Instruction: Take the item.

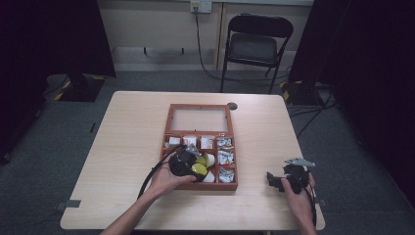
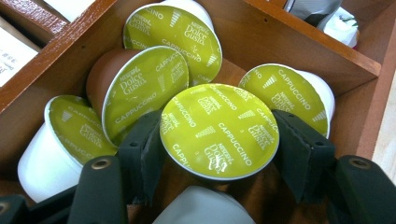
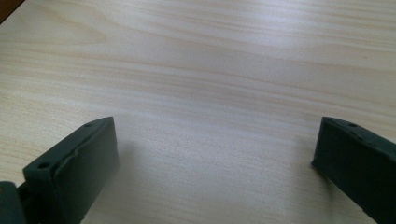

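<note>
— Green-lidded coffee capsule (image 2: 219, 130) first: we have it clamped between the two black jaws of our left hand-held gripper (image 2: 219, 140), one pad on each side of its foil lid, which reads "Cappuccino".

— Where do we see it sitting?

— Inside the big front compartment of the wooden box (image 1: 169, 113), at its near left, in among the other capsules (image 2: 144, 88). Four more green lids lie around it, two above and one to each side; the one touching the left jaw has a brown body, the others are white. One more white body pokes up between the jaws at the bottom edge.

— And from the high view?

— Our left hand (image 1: 166, 178) is over the box's front left part, with yellow-green lids showing just beside the gripper. Small packets (image 1: 225, 157) fill the compartments along the back row and down the right side. Behind them the lid lies open, flat on the surface (image 1: 132, 127).

— What about our right hand-held gripper (image 1: 274, 180)?

— Its jaws stand wide apart with bare pale wood between them. We hold it low over the surface, well apart from the box, near the front right corner. A folding chair (image 1: 254, 44) stands beyond the far edge.
</note>
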{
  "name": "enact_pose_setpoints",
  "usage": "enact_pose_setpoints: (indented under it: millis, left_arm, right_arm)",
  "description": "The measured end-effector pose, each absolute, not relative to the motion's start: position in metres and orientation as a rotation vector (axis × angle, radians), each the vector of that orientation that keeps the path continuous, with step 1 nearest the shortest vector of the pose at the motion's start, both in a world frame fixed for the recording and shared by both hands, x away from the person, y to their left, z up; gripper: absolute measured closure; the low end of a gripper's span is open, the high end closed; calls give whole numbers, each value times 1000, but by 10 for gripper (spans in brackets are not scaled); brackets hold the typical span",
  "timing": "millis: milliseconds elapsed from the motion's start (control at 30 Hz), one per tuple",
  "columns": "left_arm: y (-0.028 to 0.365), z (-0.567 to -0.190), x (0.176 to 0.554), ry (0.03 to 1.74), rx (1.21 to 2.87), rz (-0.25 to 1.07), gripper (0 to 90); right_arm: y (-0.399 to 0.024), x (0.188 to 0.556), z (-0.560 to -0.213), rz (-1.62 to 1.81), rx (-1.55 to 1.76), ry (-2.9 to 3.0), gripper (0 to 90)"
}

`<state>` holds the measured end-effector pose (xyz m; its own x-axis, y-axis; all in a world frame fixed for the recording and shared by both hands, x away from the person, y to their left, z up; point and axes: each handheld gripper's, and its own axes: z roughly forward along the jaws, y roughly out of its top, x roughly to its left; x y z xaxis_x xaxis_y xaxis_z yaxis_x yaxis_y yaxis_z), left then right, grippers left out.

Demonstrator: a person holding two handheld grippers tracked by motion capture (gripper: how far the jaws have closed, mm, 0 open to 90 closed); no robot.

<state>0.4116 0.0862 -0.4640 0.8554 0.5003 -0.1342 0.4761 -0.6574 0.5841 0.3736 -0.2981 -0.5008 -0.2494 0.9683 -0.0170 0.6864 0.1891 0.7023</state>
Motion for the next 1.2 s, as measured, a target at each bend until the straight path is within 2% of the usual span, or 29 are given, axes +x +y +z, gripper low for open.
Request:
enact_pose_setpoints:
  millis: [633, 1200]
  left_arm:
    - [94, -460, 408, 710, 2336, 49, 379]
    - [99, -451, 405, 690, 2291, 101, 380]
  right_arm:
    - [-298, 374, -501, 808, 1545, 2008, 0]
    - [-298, 374, -501, 809, 1545, 2008, 0]
